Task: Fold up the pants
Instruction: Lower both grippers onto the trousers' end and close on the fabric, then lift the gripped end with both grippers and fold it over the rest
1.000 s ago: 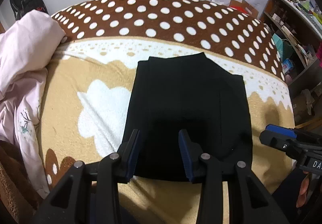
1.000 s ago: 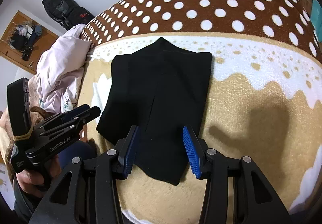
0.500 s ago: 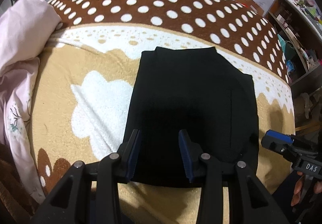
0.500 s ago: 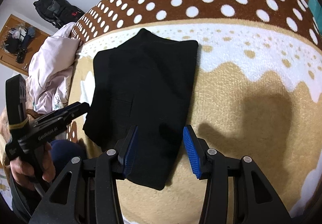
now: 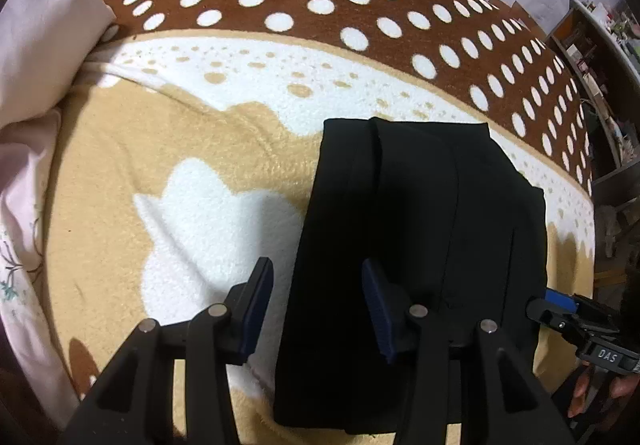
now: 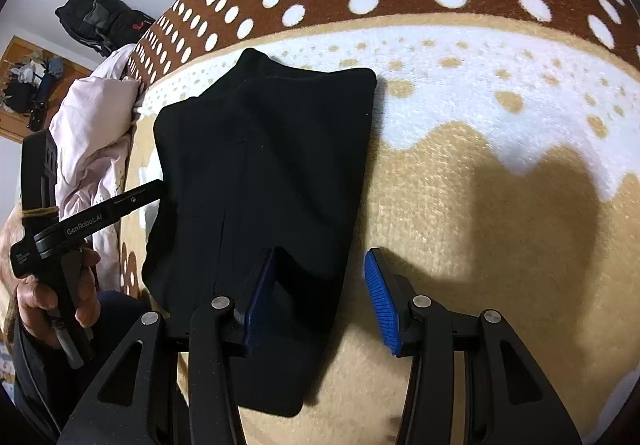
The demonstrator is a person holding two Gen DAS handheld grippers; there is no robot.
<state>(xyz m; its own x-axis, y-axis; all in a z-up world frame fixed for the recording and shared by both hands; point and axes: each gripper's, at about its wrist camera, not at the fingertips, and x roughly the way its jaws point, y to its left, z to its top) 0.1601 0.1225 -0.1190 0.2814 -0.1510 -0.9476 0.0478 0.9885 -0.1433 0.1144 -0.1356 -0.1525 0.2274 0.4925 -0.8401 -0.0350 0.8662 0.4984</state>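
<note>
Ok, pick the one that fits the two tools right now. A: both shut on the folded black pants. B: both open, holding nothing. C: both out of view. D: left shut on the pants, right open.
B: the left tool and right tool both stand with their blue pads apart over the folded black pants on the polka-dot fleece blanket, gripping no fabric.

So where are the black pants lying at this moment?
The black pants lie folded flat on the tan and white blanket, just below its brown polka-dot band; in the left wrist view they sit right of centre, far from the pink bedding.
</note>
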